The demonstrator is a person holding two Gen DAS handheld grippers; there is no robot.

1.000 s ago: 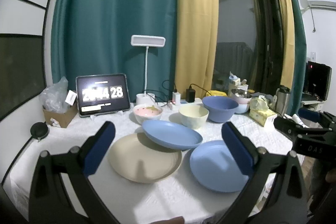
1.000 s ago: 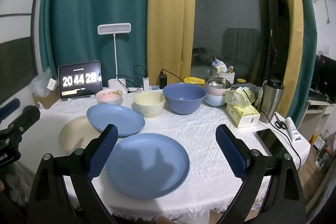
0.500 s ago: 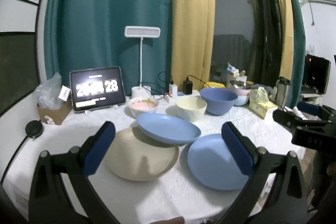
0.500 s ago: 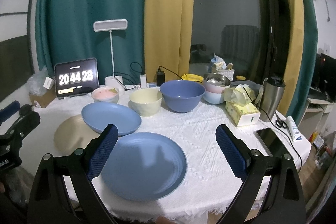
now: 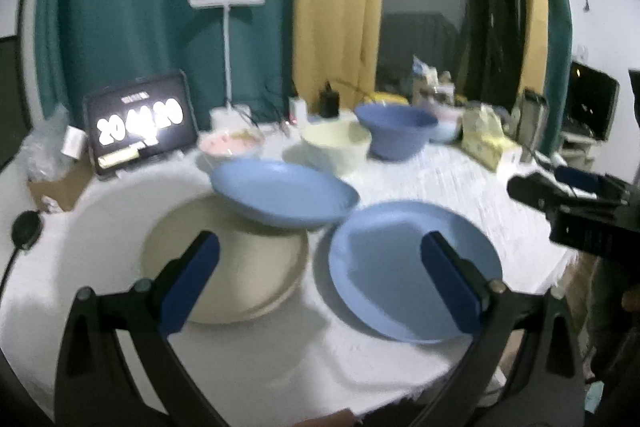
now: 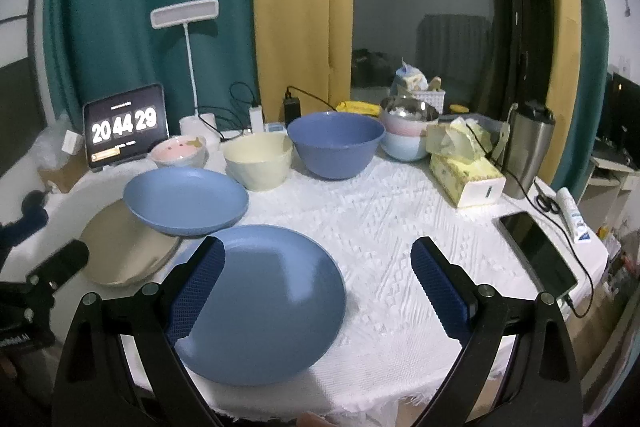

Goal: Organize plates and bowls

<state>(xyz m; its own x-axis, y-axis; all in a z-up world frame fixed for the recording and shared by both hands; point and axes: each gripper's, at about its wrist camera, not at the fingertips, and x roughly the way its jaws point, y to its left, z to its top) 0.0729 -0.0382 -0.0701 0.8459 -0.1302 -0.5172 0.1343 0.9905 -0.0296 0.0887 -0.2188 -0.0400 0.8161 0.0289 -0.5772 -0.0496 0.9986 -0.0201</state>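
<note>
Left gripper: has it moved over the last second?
Yes. The left gripper has come forward and down: its fingers now overlap the beige plate and flat blue plate.

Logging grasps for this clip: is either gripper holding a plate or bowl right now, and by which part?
Nothing is held. The left gripper and right gripper both stand open above the white-clothed table, touching no dish.

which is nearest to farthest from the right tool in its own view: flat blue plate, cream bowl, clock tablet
1. Flat blue plate: nearest, lying just ahead of the right tool, partly under its left finger.
2. Cream bowl: mid-table, beyond the plate, left of the big blue bowl.
3. Clock tablet: farthest, at the back left by the curtain.
</note>
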